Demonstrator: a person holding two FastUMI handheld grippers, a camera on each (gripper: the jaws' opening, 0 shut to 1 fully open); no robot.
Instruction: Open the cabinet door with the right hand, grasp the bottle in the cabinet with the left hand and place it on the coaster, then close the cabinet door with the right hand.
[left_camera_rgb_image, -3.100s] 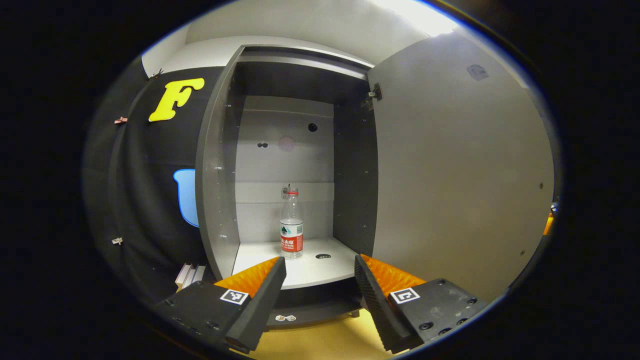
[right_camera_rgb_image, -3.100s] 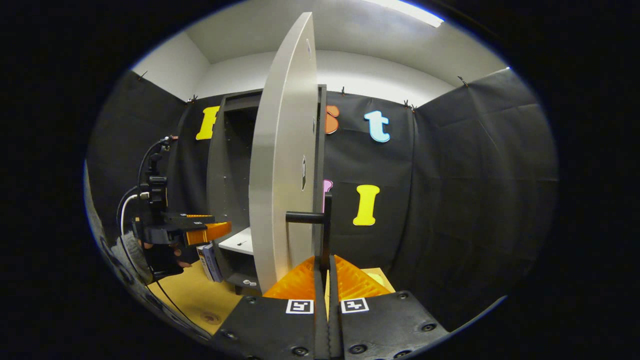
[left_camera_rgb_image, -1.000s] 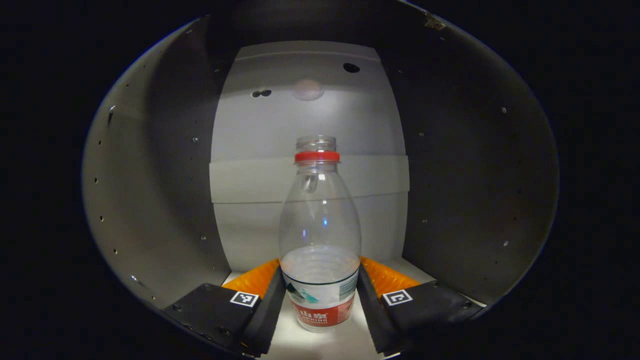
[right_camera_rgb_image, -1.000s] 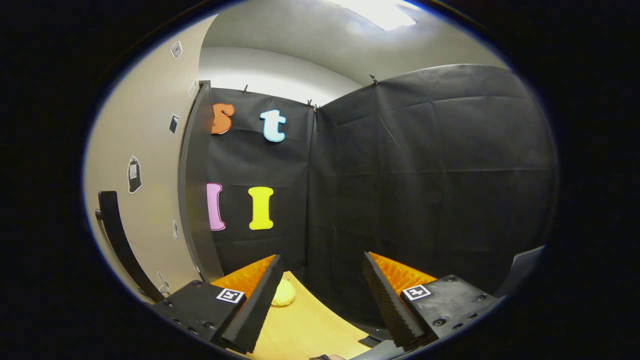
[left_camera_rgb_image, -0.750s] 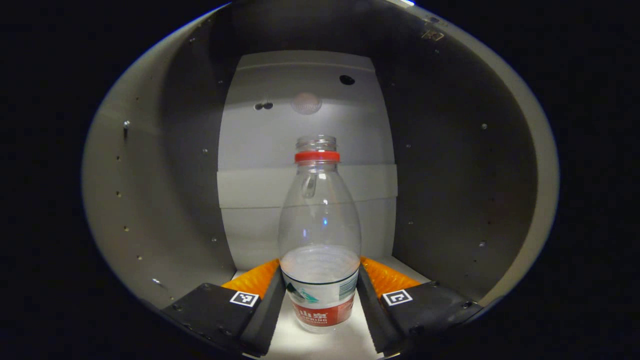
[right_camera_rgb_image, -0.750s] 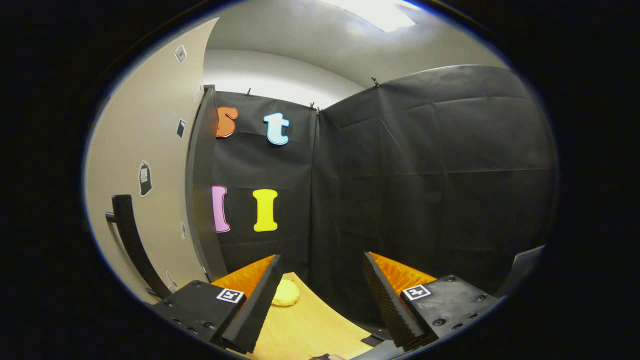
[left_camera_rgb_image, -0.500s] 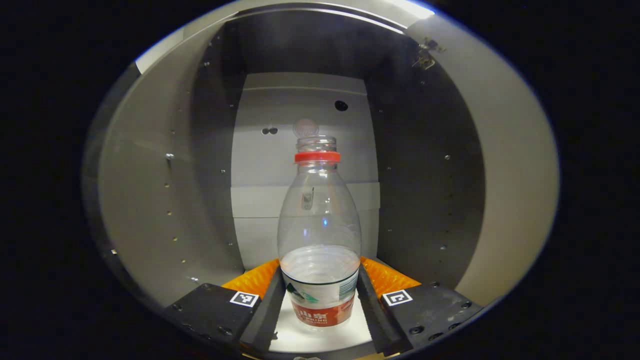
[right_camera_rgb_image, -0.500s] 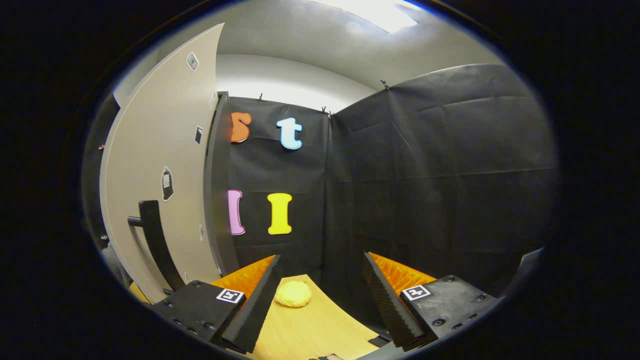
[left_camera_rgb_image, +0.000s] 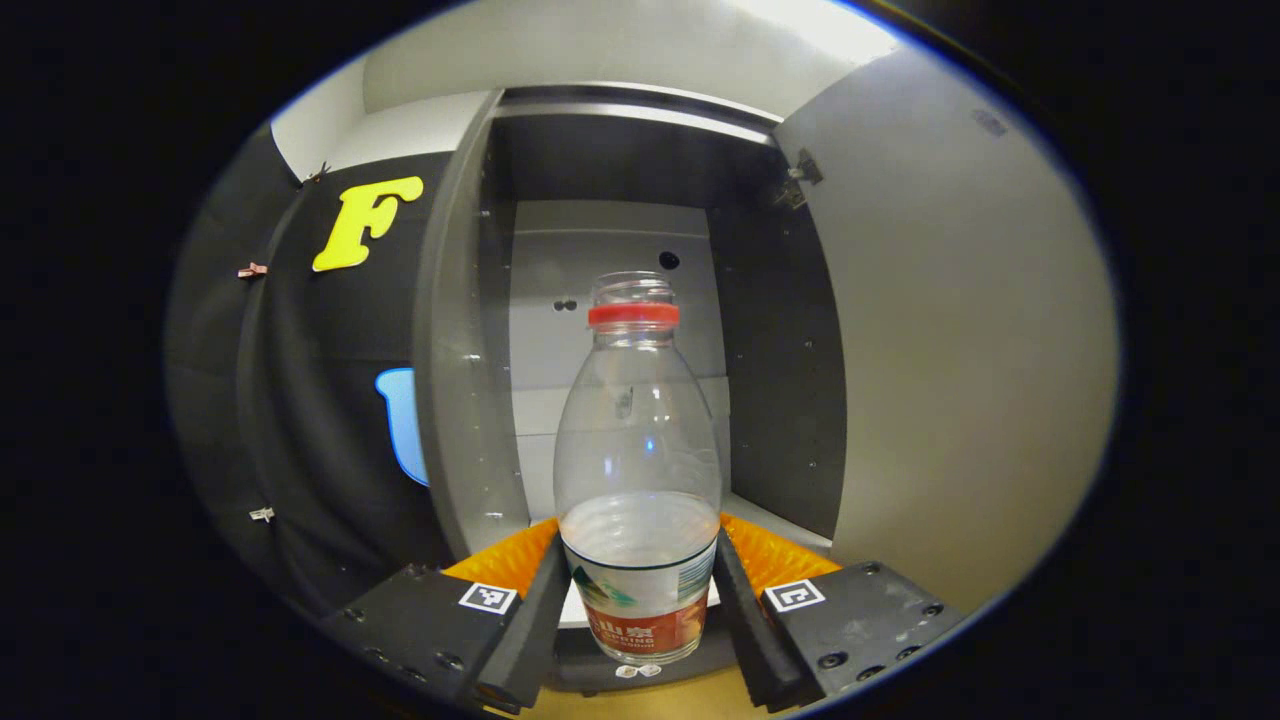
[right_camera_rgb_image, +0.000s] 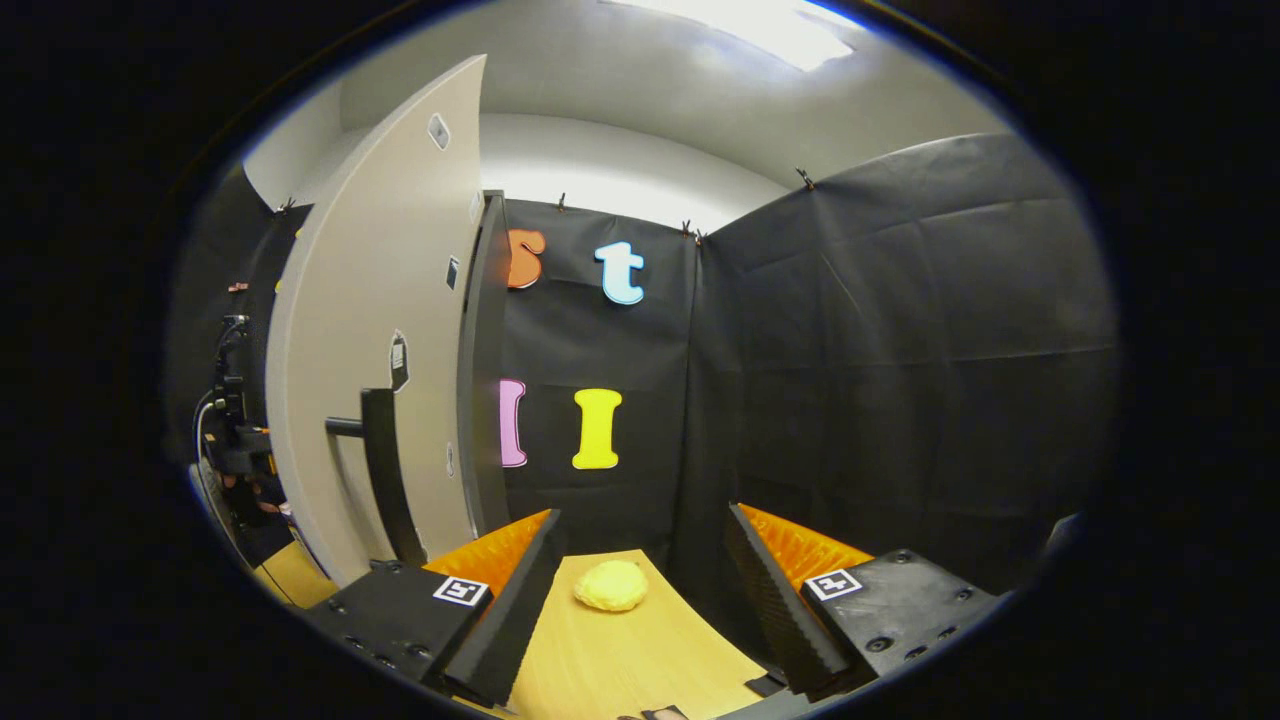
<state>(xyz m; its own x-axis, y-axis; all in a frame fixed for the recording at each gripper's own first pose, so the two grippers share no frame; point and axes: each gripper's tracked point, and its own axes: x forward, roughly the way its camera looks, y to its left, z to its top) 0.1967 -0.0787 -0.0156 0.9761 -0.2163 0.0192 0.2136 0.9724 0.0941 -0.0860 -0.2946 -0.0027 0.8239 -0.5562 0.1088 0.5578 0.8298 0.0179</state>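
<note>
A clear plastic bottle with a red neck ring, no cap and a red-and-white label stands upright between the orange-backed fingers of my left gripper, which is shut on its lower body. The bottle hangs just in front of the open grey cabinet, above its shelf edge. The cabinet door is swung open on the right. My right gripper is open and holds nothing; it sits to the right of the door and its black handle. A yellow round pad, maybe the coaster, lies on the wooden table.
Black cloth walls close the booth behind and to the right of the cabinet. At the far left of the right gripper view, beyond the door's edge, the other gripper's body and cables are in sight.
My left gripper has pulled back out of the cabinet with the bottle held in it. The right gripper stayed open and drew away from the door, bringing the handle and yellow pad further into view.
</note>
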